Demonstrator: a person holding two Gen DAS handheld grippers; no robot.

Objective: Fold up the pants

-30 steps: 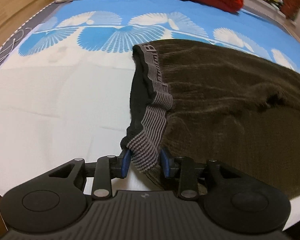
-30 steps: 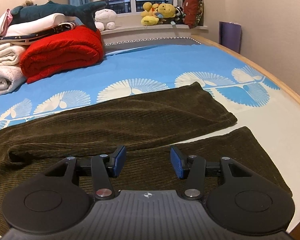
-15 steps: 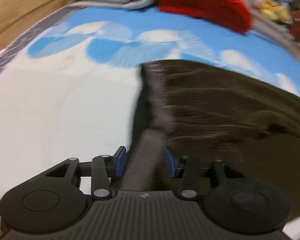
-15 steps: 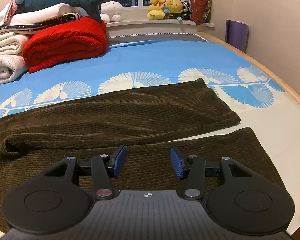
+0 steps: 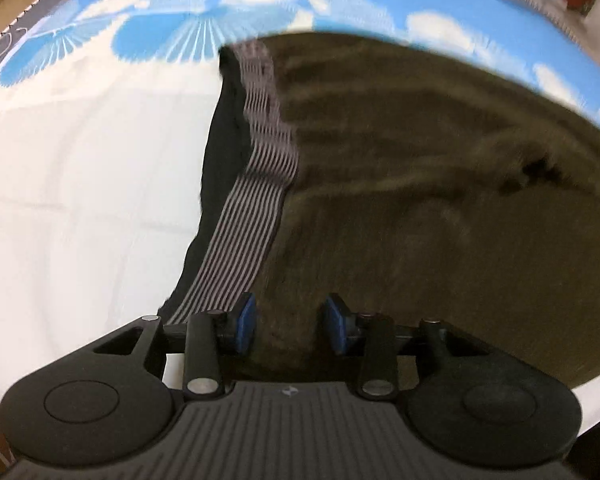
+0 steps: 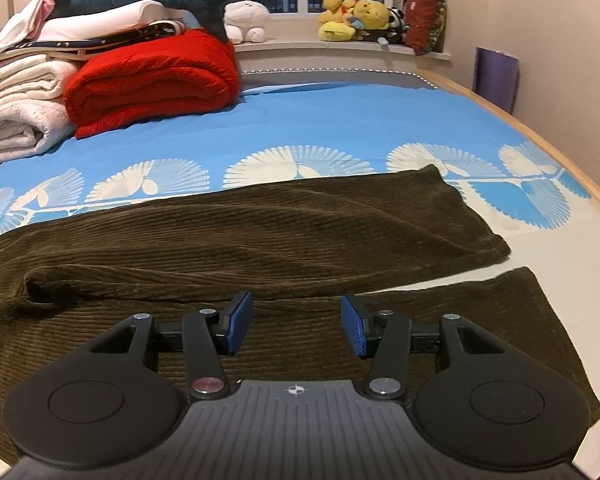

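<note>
Left gripper [image 5: 287, 323]: jaws apart, pads over brown fabric at the waist end of the pants [image 5: 440, 200], not pressing it. Striped waistband [image 5: 252, 208] runs from 12 o'clock down to the left pad. Right gripper [image 6: 297, 325]: jaws apart, nothing held, hovering over the near trouser leg. Pants lie flat on the bed [image 6: 340, 128], legs extending toward 3 o'clock. Red blanket [image 6: 152, 80] sits at 11 o'clock.

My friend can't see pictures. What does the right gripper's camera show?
Brown corduroy pants lie flat on a blue-and-white bed sheet, legs stretched to the right. The open right gripper hovers over the nearer leg, holding nothing. Behind sit a red blanket and stuffed toys.
</note>
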